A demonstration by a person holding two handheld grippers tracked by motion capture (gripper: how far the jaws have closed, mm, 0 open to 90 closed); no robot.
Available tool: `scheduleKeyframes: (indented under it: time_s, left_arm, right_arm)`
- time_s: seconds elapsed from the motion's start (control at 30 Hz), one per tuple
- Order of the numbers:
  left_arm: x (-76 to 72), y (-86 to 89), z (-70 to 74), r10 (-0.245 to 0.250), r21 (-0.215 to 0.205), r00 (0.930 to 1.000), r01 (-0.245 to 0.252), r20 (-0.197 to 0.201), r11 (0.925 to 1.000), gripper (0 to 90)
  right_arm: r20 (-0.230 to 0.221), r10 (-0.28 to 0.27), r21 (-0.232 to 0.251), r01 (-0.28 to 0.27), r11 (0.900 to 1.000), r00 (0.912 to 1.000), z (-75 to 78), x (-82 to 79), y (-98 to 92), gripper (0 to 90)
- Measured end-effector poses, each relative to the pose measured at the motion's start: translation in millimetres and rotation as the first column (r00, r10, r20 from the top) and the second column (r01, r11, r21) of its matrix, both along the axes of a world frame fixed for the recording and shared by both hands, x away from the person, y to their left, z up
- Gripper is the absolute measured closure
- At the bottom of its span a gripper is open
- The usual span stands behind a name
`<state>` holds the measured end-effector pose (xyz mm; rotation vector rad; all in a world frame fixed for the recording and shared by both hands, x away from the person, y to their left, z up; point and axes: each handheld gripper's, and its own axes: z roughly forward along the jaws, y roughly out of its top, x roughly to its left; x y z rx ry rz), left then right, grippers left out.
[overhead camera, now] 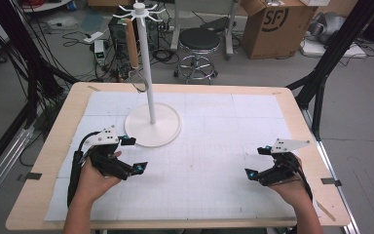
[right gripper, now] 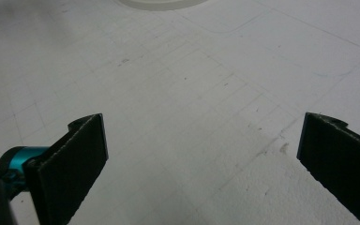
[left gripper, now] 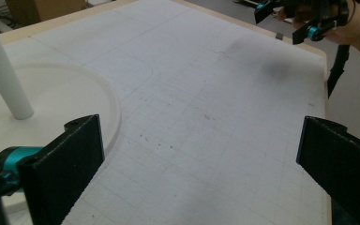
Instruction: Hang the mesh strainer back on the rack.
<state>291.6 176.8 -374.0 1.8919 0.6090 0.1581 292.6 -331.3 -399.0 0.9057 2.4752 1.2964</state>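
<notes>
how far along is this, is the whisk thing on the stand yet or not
Looks done: the whisk with its wooden handle hangs from a hook of the white stand. In hand: nothing; the left hand-held gripper and right hand-held gripper are open and empty above the white mat. Left: no loose item lies on the mat.

The only lettering I can read is on the brown cardboard box standing on the floor beyond the far right corner of the counter: a large dark "SF" set inside a curved mark, printed on the side that faces this way. A small device on the floor at the far left shows a green lit display, but its figures are too small to make out.
</notes>
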Motion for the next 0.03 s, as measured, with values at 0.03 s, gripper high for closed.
scheduleKeyframes:
  time_s: [0.03]
  left_arm:
    - [0.3, 0.6, -0.1, -0.002, 0.003, 1.0000, 0.002, 0.000, 1.0000, 1.6]
  right_arm:
    - [0.000, 0.000, -0.001, 0.000, 1.000, 1.0000, 0.0, -0.1, 0.0, 0.8]
